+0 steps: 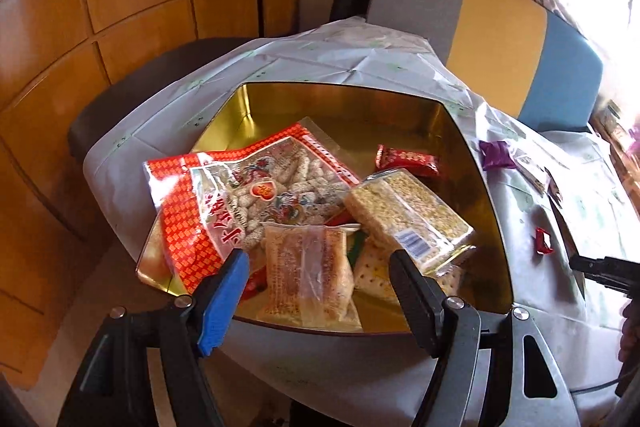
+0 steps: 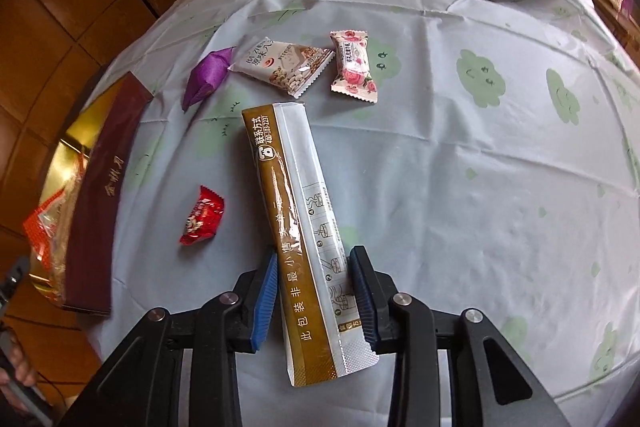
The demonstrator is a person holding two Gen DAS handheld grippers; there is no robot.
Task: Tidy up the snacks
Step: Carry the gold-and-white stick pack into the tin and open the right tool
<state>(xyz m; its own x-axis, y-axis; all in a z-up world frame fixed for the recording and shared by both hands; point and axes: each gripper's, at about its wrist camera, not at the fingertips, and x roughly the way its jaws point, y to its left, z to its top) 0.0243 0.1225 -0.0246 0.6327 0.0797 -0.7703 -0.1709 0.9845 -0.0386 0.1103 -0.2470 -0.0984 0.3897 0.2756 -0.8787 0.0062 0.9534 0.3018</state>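
Observation:
An open gold tin (image 1: 340,103) stands on the table with several snacks in it: a big red-patterned bag (image 1: 200,203), a puffed-rice block (image 1: 408,211), a clear packet of golden biscuit (image 1: 308,275) and a small red packet (image 1: 406,159). Over the tin's near edge my left gripper (image 1: 319,255) stands open, and its fingers grip nothing. In the right wrist view a long brown-and-white sachet (image 2: 288,167) runs between the blue pads. My right gripper (image 2: 315,253) is shut on it across its width, and the sachet's near end rises in front of the gripper's body.
Loose on the pale cloud-print tablecloth (image 2: 460,167) lie a purple candy (image 2: 206,77), a white nut packet (image 2: 282,67), a pink rose-print candy (image 2: 354,67) and a red candy (image 2: 202,215). The tin's dark red wall (image 2: 104,195) is at the left. A grey, yellow and blue chair (image 1: 500,39) stands behind the table.

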